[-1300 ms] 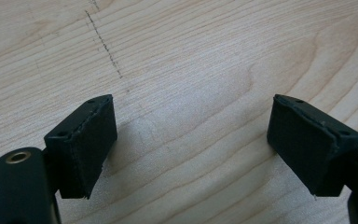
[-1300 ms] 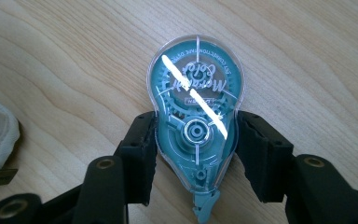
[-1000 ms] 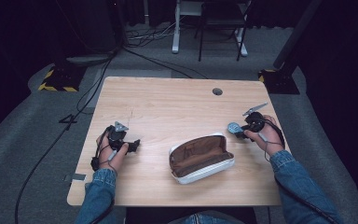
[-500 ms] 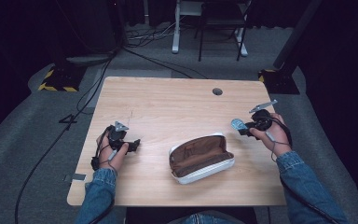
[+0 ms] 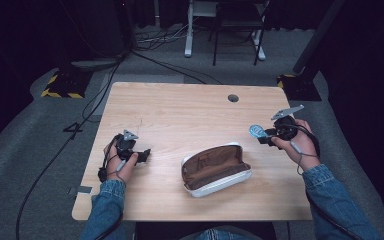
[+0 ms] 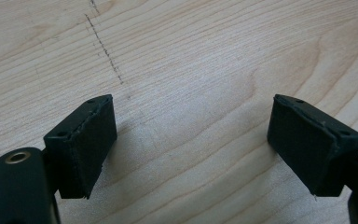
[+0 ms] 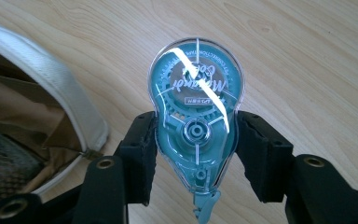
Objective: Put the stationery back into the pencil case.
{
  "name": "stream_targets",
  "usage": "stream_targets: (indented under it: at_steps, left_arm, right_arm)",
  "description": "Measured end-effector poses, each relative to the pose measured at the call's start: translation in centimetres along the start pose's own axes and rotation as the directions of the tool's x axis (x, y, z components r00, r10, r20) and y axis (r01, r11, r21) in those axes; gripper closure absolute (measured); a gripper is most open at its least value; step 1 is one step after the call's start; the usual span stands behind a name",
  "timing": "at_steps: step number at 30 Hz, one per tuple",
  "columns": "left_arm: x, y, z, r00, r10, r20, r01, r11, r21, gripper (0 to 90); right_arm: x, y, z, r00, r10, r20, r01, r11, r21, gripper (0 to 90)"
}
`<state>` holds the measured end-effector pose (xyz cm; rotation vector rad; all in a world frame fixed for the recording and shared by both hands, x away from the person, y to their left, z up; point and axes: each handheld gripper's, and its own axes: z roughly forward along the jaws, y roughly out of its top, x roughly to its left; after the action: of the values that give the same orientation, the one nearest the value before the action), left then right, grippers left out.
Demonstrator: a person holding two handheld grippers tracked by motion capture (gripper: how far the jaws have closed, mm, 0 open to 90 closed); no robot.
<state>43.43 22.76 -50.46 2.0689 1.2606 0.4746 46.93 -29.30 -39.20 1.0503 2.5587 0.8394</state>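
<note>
Lifted since the earlier frame, the right gripper [image 5: 266, 134] clamps the correction tape [image 7: 196, 121], not yet in the open pouch [image 5: 215, 169]; the left gripper [image 5: 142, 154] rests open-jawed.

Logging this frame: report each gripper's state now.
Left gripper: open, empty.
Right gripper: shut on the correction tape dispenser.

Blue denim sleeves [image 5: 105, 200]; each black tool [image 5: 130, 150] has square pads and brass screws

High view overlooks the table [image 5: 180, 107]; gripper views skim its wood closely.
</note>
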Motion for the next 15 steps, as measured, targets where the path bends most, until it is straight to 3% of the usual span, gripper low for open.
stream_targets:
  at_steps: [15]
  left_arm:
    - [0.0, 0.0, 0.0, 1.0, 0.0, 0.0, 0.0, 1.0, 0.0, 15.9]
  right_arm:
    - [3.4, 1.5, -2.6, 0.9964, -0.073, -0.042, 0.073, 0.997, -0.016, 50.2]
